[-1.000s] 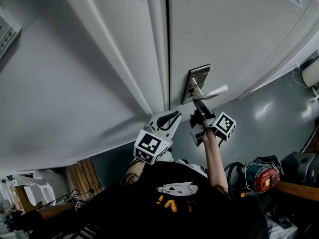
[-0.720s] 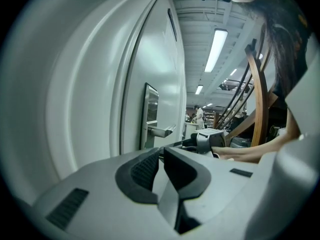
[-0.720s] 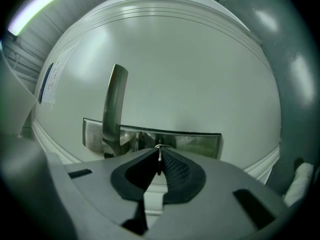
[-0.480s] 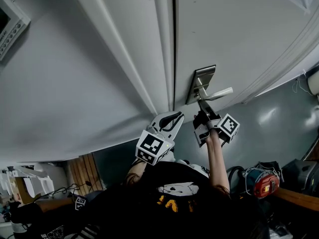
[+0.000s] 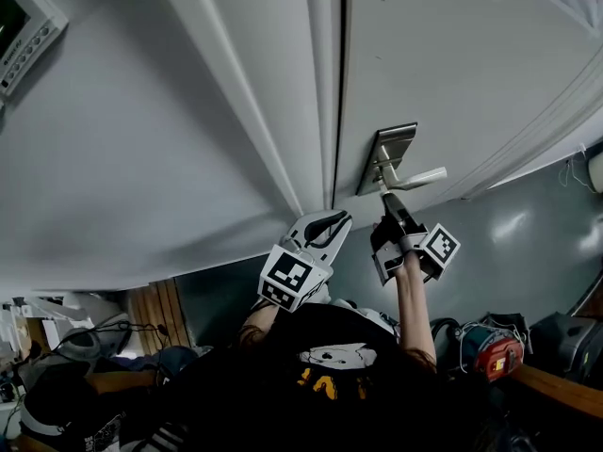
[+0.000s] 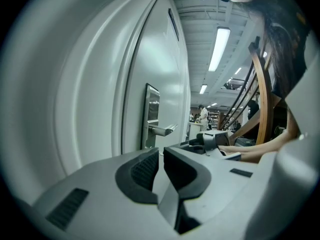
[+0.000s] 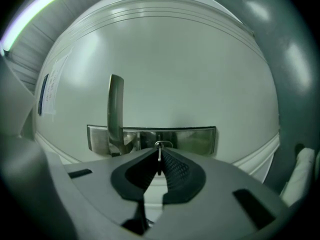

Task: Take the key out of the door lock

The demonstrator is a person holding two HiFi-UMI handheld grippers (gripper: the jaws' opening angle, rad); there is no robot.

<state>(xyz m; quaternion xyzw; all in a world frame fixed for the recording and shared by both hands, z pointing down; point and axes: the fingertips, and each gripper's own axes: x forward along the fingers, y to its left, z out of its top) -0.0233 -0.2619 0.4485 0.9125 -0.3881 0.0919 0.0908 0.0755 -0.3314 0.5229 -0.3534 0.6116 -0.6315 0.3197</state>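
Observation:
The metal lock plate [image 7: 192, 139] is fixed to a white door [image 5: 452, 55], with the lever handle [image 7: 115, 109] beside it. A thin silver key [image 7: 159, 153] runs from the keyhole ring back between my right gripper's [image 7: 159, 158] dark pads, which are shut on it. Whether the blade is still inside the lock I cannot tell. In the head view the right gripper [image 5: 388, 200] points at the lock plate's [image 5: 397, 144] lower end, just under the handle [image 5: 419, 178]. My left gripper [image 5: 337, 218] hangs to the left of it, off the door, shut on nothing [image 6: 159, 153].
The door frame [image 5: 273, 111] runs beside the door's edge. A wall panel [image 5: 24, 26] sits at the upper left. On the floor lie a red and blue device [image 5: 485, 351], cables and other clutter. A curved wooden rail [image 6: 262, 99] stands at the right.
The head view has drifted, so the door and lock sit a little further right in the frame. Both grippers hold their places against the door, the right one still at the lock.

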